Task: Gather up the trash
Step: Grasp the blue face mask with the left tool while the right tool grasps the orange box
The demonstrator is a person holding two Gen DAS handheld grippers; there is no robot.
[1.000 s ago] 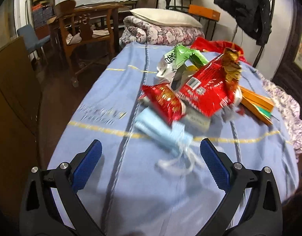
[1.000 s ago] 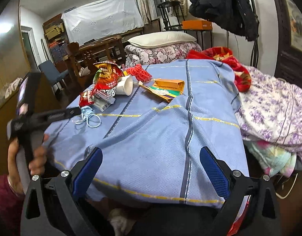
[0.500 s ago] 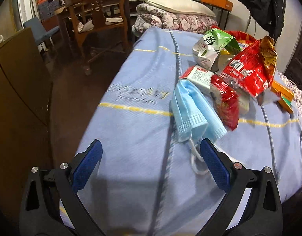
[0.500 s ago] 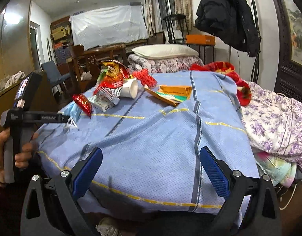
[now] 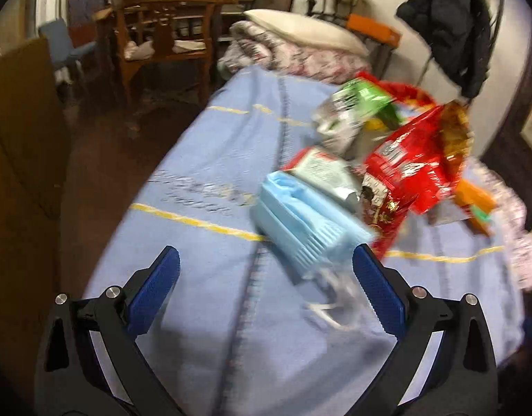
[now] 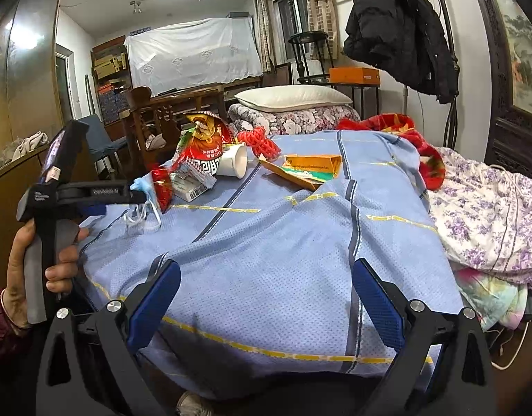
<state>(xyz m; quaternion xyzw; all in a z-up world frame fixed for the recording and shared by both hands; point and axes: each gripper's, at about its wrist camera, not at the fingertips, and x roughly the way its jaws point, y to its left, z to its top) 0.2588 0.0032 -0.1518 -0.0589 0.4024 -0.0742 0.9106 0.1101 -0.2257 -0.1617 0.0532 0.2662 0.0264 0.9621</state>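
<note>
A pile of trash lies on the blue cloth [image 5: 210, 270]: a light blue face mask [image 5: 307, 222], a silver-and-red wrapper [image 5: 325, 170], a big red snack bag [image 5: 415, 166] and a green-and-white packet [image 5: 352, 104]. My left gripper [image 5: 266, 291] is open, just short of the mask, whose loops [image 5: 332, 298] lie near the right finger. In the right wrist view the left gripper [image 6: 141, 196] reaches the mask [image 6: 143, 185], beside a white cup [image 6: 233, 161] and an orange box [image 6: 311, 170]. My right gripper [image 6: 266, 301] is open and empty over the near cloth.
A wooden chair [image 5: 162, 34] and a brown cabinet [image 5: 19, 131] stand left of the bed. A pillow on folded quilts [image 6: 293, 104] lies at the far end. A black coat [image 6: 397, 24] hangs at the back right. Floral bedding [image 6: 491, 215] lies right.
My left gripper has moved closer to the face mask, which now lies between and just ahead of its fingers. My right gripper has stayed nearly still and open.
</note>
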